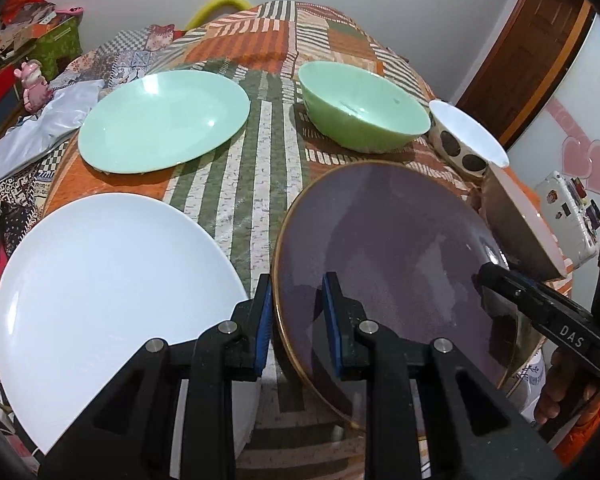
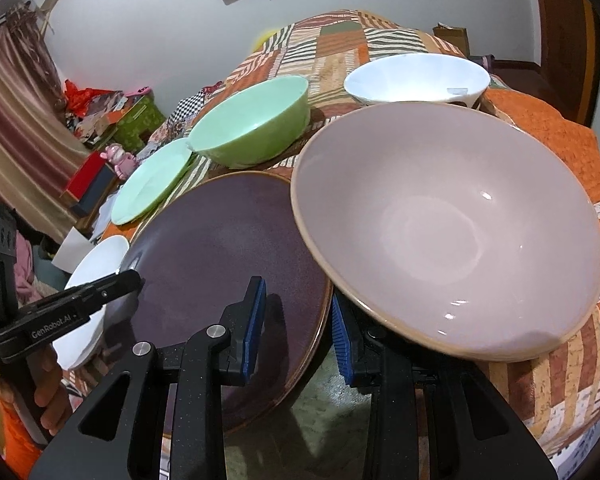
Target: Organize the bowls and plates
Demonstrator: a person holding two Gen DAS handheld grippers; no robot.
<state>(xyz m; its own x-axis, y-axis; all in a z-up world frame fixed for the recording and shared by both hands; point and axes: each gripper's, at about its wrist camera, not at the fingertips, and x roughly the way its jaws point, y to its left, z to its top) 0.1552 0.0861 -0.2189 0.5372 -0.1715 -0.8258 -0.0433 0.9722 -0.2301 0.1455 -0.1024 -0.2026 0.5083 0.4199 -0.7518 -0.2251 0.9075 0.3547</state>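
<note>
A dark purple plate (image 1: 384, 256) with a gold rim lies at the near right of the table; it also shows in the right wrist view (image 2: 220, 264). My left gripper (image 1: 296, 320) is open, its fingers straddling the plate's left rim. My right gripper (image 2: 296, 328) is open, its fingers straddling the plate's right rim. A white plate (image 1: 100, 280) lies to the left. A mint plate (image 1: 164, 120) and a green bowl (image 1: 364, 116) lie farther back. A pink-grey bowl (image 2: 448, 224) overlaps the purple plate's right side.
A white bowl with dark spots (image 1: 464, 140) stands behind the pink-grey bowl. The patchwork cloth (image 1: 244, 184) covers the table. Boxes and a pink toy (image 1: 32, 84) crowd the left. A wooden door (image 1: 532, 52) stands at the right.
</note>
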